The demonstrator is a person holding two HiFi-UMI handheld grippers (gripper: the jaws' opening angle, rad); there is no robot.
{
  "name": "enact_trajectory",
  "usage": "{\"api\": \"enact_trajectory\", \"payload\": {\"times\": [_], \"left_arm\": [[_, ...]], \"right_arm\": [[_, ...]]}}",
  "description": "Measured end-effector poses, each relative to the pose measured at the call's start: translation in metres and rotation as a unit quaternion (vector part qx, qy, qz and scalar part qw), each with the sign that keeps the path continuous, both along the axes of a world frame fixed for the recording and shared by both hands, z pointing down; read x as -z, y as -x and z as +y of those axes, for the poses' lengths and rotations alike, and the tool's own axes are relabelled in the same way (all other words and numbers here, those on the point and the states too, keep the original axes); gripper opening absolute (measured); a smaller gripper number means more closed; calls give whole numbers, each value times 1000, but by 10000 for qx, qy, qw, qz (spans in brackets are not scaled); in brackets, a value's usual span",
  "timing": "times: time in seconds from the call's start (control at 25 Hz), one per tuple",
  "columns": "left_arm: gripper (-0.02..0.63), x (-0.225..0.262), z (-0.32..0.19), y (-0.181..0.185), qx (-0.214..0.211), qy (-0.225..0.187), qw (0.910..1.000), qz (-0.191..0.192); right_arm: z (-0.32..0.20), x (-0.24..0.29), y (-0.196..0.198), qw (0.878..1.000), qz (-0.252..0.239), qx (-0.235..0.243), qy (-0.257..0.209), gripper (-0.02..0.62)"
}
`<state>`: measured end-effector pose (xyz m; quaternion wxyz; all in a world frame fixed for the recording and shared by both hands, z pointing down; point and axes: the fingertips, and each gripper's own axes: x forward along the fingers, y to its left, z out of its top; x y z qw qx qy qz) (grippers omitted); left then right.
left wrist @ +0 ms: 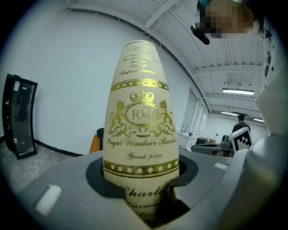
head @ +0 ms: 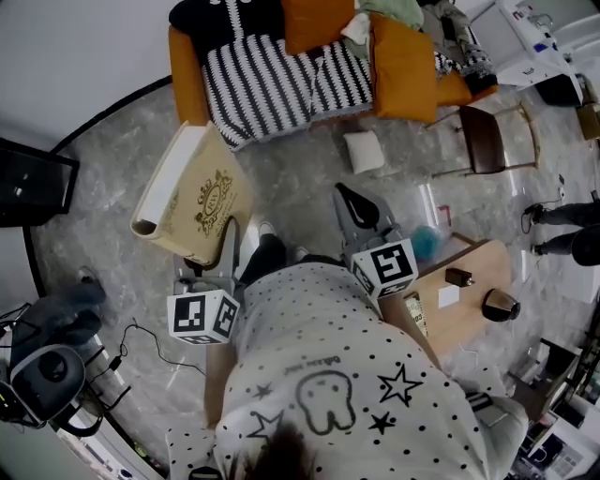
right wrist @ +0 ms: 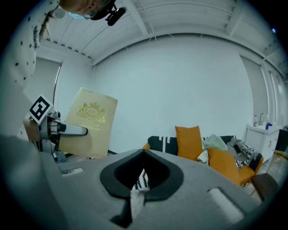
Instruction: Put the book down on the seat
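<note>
Book: the cream, gold-crested book [head: 192, 192] is hanging over the grey floor, short of the sofa [head: 186, 84] and not touching it.
Left gripper [head: 228, 234]: is clamping the book's lower edge, holding it tilted.
Right gripper [head: 361, 211]: is pointing toward the sofa with jaws together, carrying nothing.
Progress: the book is in hand. Reaching the striped cushions [head: 253, 84], setting it down and letting go are all waiting to be done.

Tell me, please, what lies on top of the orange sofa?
On the orange sofa lie black-and-white striped fabric, orange cushions and a pale garment. They cover most of it, so the surface beneath cannot be seen.
</note>
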<state>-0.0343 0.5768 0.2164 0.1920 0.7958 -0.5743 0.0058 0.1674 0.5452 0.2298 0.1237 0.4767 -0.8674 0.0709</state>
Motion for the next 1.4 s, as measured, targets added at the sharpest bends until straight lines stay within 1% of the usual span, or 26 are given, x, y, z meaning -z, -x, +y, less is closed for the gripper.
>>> {"api": "enact_trajectory", "payload": {"times": [0.16,0.36,0.44,0.72,1.0,1.16,1.4], "left_arm": [[225,0,-15,12,-22,-16,10000,-37],[225,9,-36,50,-41,-24,9999,-114],[225,8,-40,58,-39,-23,9999,-137],[225,-11,-42,61,-34,62,9999,-84],[225,-18,-41,61,51,174,9998,126],[225,-21,-39,59,74,281,9994,175],[225,-22,-42,59,356,323,9986,197]], "right_arm": [[-14,1,13,10000,-9,-27,-29,2],[-36,8,48,10000,17,-54,6,2],[-41,6,52,10000,3,-92,11,2],[-44,-7,52,9998,-47,-177,4,2],[-38,-11,58,9999,38,-22,131,2],[-41,-13,59,9997,83,-3,242,2],[-55,-18,50,9993,151,133,321,2]]}}
